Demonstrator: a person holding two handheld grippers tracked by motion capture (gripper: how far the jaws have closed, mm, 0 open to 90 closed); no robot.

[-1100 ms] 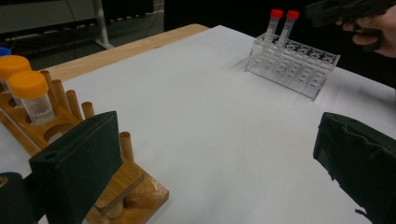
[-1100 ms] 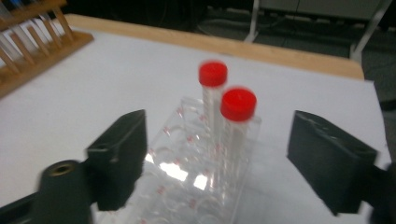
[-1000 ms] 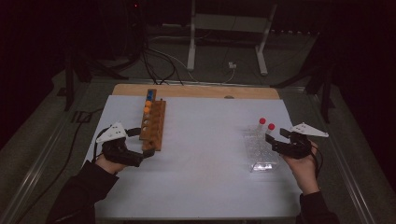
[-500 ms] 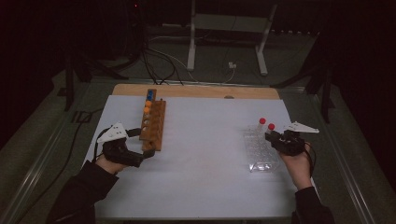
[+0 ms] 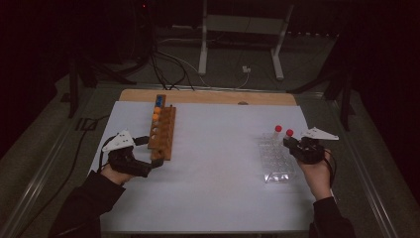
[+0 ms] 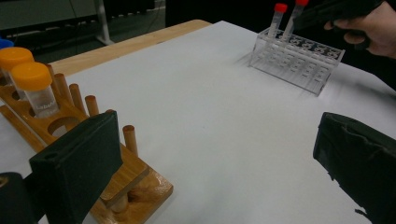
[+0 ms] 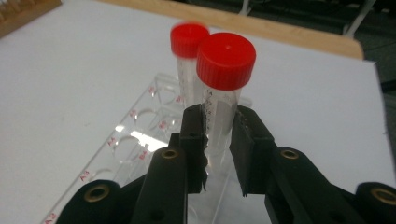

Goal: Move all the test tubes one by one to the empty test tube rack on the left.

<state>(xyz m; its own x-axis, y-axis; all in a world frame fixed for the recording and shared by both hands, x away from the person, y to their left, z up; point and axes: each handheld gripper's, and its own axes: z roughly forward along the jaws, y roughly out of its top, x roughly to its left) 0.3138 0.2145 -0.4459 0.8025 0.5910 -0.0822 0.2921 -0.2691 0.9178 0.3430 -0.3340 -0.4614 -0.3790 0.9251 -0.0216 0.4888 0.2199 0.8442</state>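
My right gripper (image 7: 218, 140) has moved in from the right edge of the desk over the last second and now sits at the clear rack (image 5: 275, 158), clenched on a red-capped tube (image 7: 223, 88). That tube stands upright over the rack's far end, just beside a second red-capped tube (image 7: 187, 56) seated in the rack. I judge I am either seating it or lifting it out; I cannot tell which. My left gripper (image 6: 215, 168) has not shifted: it rests released, jaws wide, at the near end of the wooden rack (image 5: 162, 133) by the desk's left edge, where orange-capped jars (image 6: 32, 86) stand.
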